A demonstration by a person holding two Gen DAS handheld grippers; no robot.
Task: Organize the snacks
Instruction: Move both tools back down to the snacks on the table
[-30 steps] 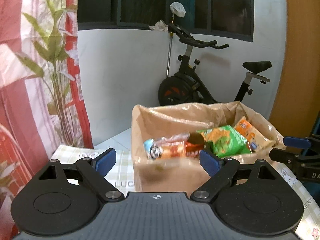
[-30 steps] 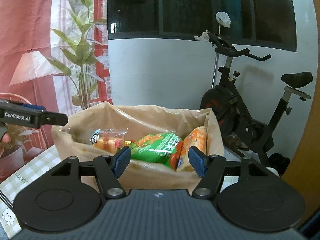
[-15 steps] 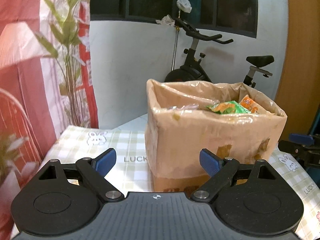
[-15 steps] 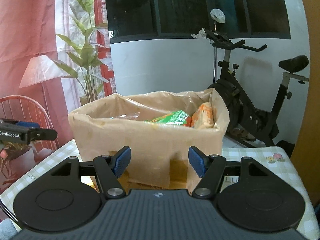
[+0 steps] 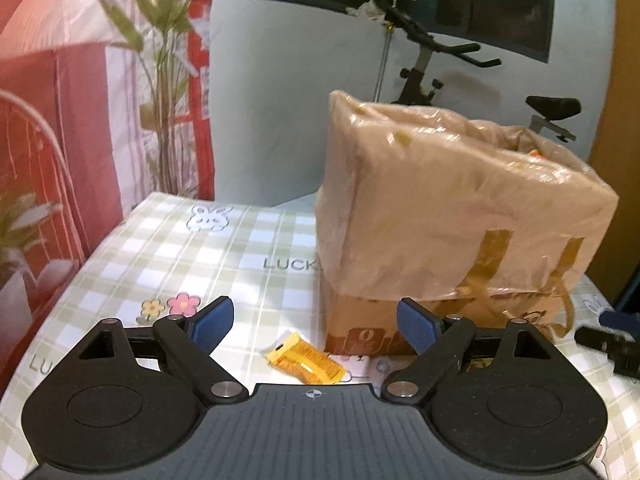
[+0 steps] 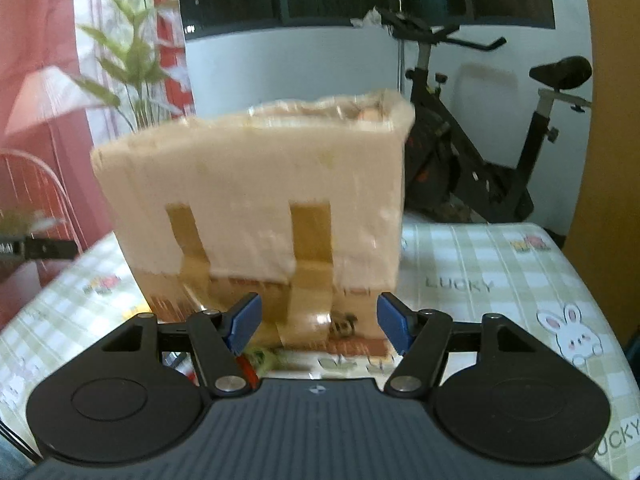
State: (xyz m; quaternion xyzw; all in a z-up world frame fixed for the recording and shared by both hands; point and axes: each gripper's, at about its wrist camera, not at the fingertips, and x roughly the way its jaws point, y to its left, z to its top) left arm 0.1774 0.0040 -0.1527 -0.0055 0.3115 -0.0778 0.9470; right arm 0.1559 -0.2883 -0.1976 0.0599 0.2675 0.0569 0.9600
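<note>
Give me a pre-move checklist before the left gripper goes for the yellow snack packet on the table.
1. Left gripper empty, pads apart: ok.
2. Yellow snack packet lies between and just ahead of its fingers: ok.
3. Packet apart from the plastic-lined cardboard box: ok, though close to its lower corner.
4. Right gripper empty and off to the side: ok.
5. Packet flat on the checked tablecloth: ok.
6. Room left in the box for more snacks: cannot tell; the inside is hidden from here.

Box [image 6: 256, 184] contents hidden, blurred.
</note>
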